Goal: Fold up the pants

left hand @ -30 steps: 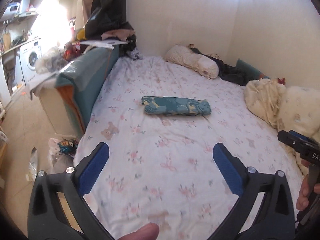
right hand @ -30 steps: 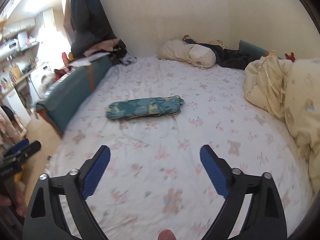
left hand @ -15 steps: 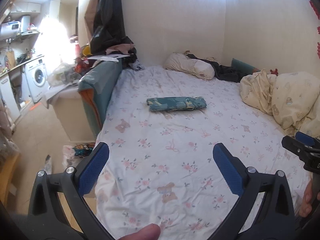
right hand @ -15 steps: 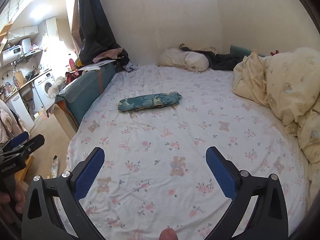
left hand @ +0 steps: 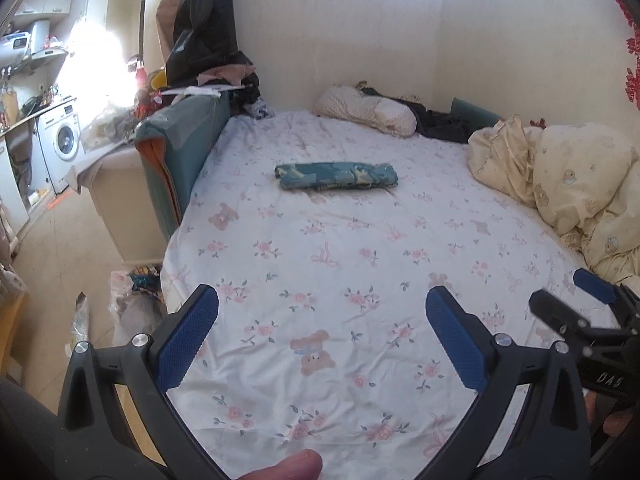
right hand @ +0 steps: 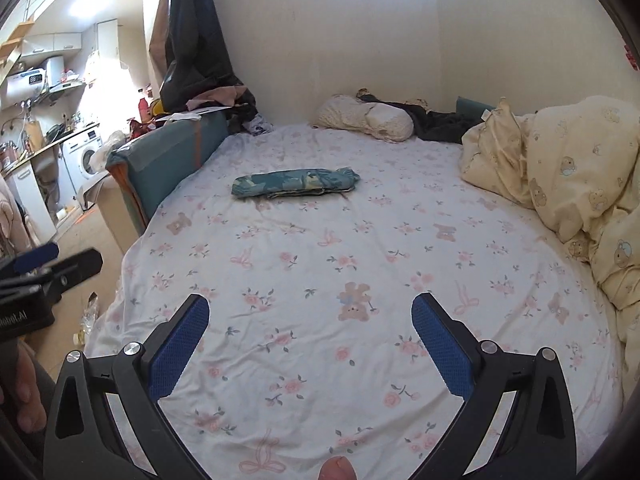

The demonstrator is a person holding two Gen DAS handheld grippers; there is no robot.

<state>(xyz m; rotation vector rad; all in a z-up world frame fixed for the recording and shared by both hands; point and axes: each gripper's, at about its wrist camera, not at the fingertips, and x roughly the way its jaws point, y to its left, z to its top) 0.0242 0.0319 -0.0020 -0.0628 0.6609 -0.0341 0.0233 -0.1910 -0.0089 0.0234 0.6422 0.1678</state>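
The pants (left hand: 337, 176) (right hand: 296, 183), teal with a pale pattern, lie folded into a long narrow bundle on the flowered bed sheet (left hand: 340, 272) (right hand: 320, 248), far ahead of both grippers. My left gripper (left hand: 322, 312) hangs open over the near end of the bed, nothing between its blue pads. My right gripper (right hand: 310, 320) is also open and empty above the near sheet. In the left wrist view the right gripper shows at the right edge (left hand: 580, 312); in the right wrist view the left gripper shows at the left edge (right hand: 48, 264).
A cream duvet (left hand: 568, 176) (right hand: 560, 168) is heaped along the bed's right side. A pillow (left hand: 368, 114) and dark clothes lie at the head by the wall. A teal padded board (left hand: 180, 152) lines the left side, with floor clutter (left hand: 132, 300) and a washing machine (left hand: 60, 144) beyond.
Both grippers have drawn back from the folded pants toward the foot of the bed, so the bundle looks smaller and farther away. The right jaws have widened slightly.
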